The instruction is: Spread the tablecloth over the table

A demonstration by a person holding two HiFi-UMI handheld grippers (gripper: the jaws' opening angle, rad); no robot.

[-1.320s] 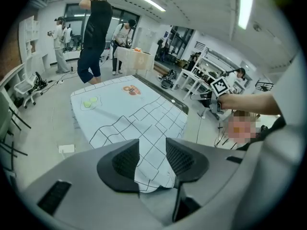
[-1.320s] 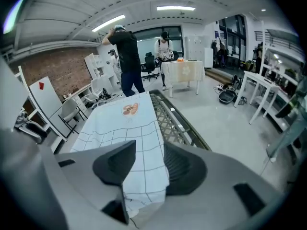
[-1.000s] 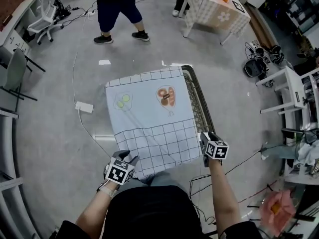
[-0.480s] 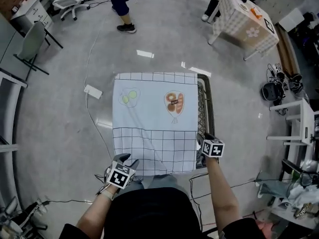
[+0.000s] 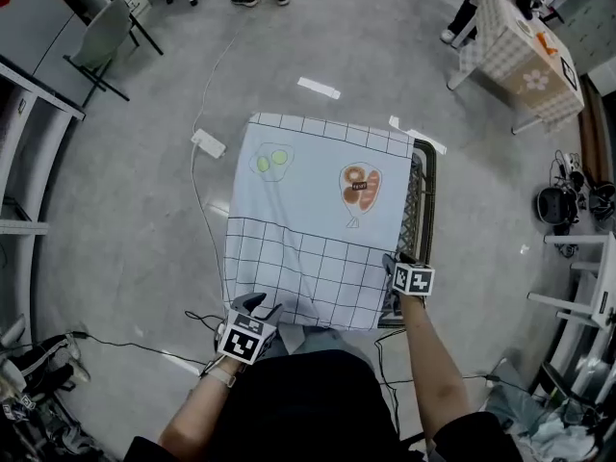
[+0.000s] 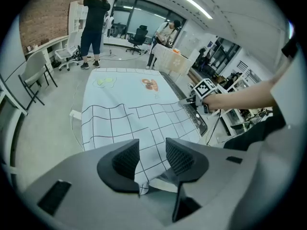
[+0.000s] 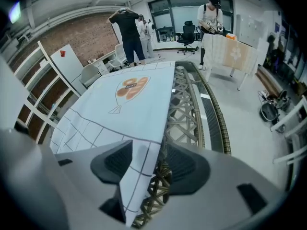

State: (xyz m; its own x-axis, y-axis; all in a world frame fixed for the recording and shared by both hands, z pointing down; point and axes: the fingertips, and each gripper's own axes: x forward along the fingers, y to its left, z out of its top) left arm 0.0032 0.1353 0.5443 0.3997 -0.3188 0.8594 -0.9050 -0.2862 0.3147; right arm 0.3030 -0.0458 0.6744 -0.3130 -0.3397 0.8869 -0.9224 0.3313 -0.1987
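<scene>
At the near end of the table [image 5: 418, 205], I hold one tool at each corner of the tablecloth [image 5: 308, 210]. My left gripper [image 6: 152, 159] has its jaws apart, with the near left corner of the cloth hanging down between the pads. I see no pinch on it. My right gripper [image 7: 148, 164] is opening. The cloth's near right edge runs between its jaws, and the pads stand clear of it on both sides. The pale blue cloth lies flat over most of the top, black grid towards me, green fruit print [image 5: 272, 160] and orange print [image 5: 362, 187] at the far end. A strip of woven lattice top stays bare along the right side, beside the cloth's edge. A white power strip [image 5: 208, 143] lies on the floor to the left.
</scene>
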